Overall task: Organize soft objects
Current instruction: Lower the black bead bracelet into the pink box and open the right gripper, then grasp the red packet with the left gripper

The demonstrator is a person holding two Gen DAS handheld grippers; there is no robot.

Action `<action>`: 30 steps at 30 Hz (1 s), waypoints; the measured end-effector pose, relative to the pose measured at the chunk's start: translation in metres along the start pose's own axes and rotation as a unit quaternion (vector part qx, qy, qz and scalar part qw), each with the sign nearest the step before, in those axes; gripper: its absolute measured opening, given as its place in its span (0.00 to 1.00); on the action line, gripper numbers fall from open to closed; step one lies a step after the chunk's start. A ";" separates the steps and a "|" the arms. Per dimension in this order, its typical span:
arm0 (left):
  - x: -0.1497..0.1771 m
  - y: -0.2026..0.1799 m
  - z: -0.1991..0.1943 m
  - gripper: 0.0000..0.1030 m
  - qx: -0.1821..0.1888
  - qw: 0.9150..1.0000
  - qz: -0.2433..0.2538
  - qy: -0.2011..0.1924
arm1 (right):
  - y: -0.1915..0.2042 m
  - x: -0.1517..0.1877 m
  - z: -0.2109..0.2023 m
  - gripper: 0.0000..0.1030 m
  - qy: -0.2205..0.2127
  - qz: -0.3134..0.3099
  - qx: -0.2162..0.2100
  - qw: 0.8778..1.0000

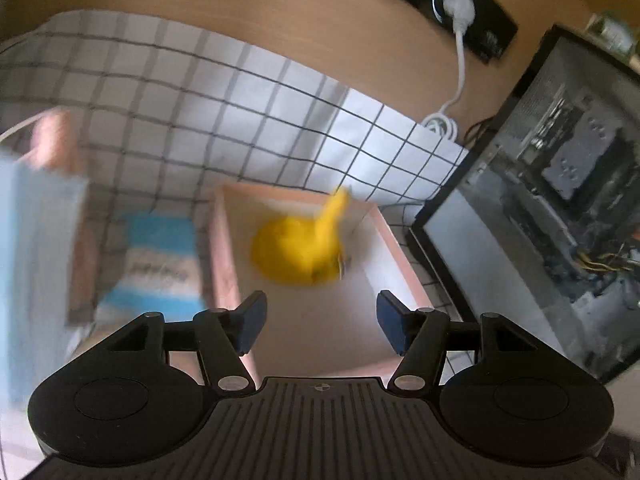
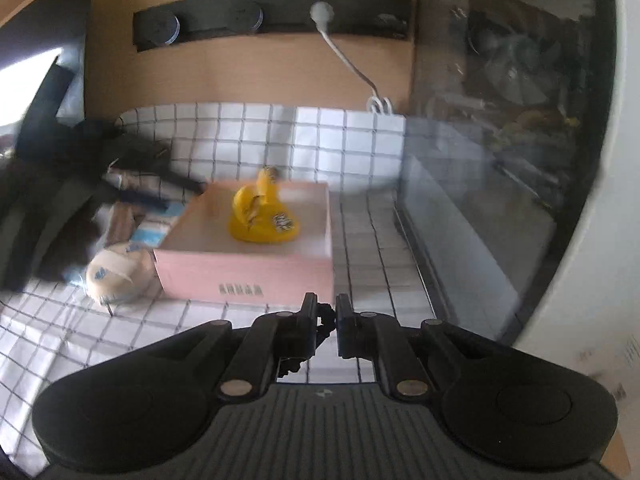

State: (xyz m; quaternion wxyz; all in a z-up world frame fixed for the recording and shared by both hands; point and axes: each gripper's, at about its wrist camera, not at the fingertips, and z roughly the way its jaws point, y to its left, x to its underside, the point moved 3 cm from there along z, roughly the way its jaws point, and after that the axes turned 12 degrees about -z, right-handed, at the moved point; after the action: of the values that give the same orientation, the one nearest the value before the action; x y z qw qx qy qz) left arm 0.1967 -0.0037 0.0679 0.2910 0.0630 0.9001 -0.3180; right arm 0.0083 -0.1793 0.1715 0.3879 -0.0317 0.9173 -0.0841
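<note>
A yellow soft toy lies inside the pink open box. My left gripper is open and empty, hovering just over the box's near part, short of the toy. In the right wrist view the same yellow toy sits in the pink box. My right gripper is shut with nothing between its fingers, low over the grid cloth in front of the box. A cream round soft toy lies left of the box. The left gripper and arm show blurred at the left.
A blue-and-white packet lies left of the box on the checked cloth. A glass-sided computer case stands close on the right. A black power strip with a white cable is on the wooden wall.
</note>
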 end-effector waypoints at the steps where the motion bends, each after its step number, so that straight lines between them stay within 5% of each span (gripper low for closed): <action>1: 0.004 0.007 -0.010 0.63 0.005 1.000 -0.007 -0.004 | 0.001 -0.008 0.003 0.09 -0.010 -0.003 -0.007 1.000; 6: 0.043 0.044 -0.073 0.63 0.005 0.999 -0.037 -0.023 | -0.003 -0.079 0.027 0.14 -0.098 0.011 -0.052 0.994; 9: 0.059 0.067 -0.101 0.63 -0.019 0.997 -0.061 -0.040 | -0.011 -0.122 0.045 0.93 -0.125 0.038 -0.073 0.989; 14: 0.071 0.119 -0.136 0.63 -0.084 0.988 -0.112 -0.070 | -0.006 -0.134 0.064 0.95 -0.115 0.056 -0.066 0.990; 18: 0.077 0.152 -0.149 0.63 -0.115 0.978 -0.153 -0.079 | 0.025 -0.104 0.079 0.95 -0.044 0.042 -0.101 0.993; 23: 0.078 0.170 -0.147 0.63 -0.120 0.977 -0.160 -0.069 | 0.058 -0.061 0.079 0.95 0.017 0.046 -0.115 0.992; 30: 0.023 0.198 -0.154 0.63 -0.139 0.970 -0.157 -0.119 | 0.093 -0.036 0.053 0.95 0.009 -0.016 -0.066 0.998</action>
State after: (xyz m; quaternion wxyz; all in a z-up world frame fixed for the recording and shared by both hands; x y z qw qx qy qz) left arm 0.1629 0.2446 0.0454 0.3487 -0.1589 0.8929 -0.2364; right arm 0.0719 -0.0907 0.1436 0.3750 -0.0709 0.9238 -0.0298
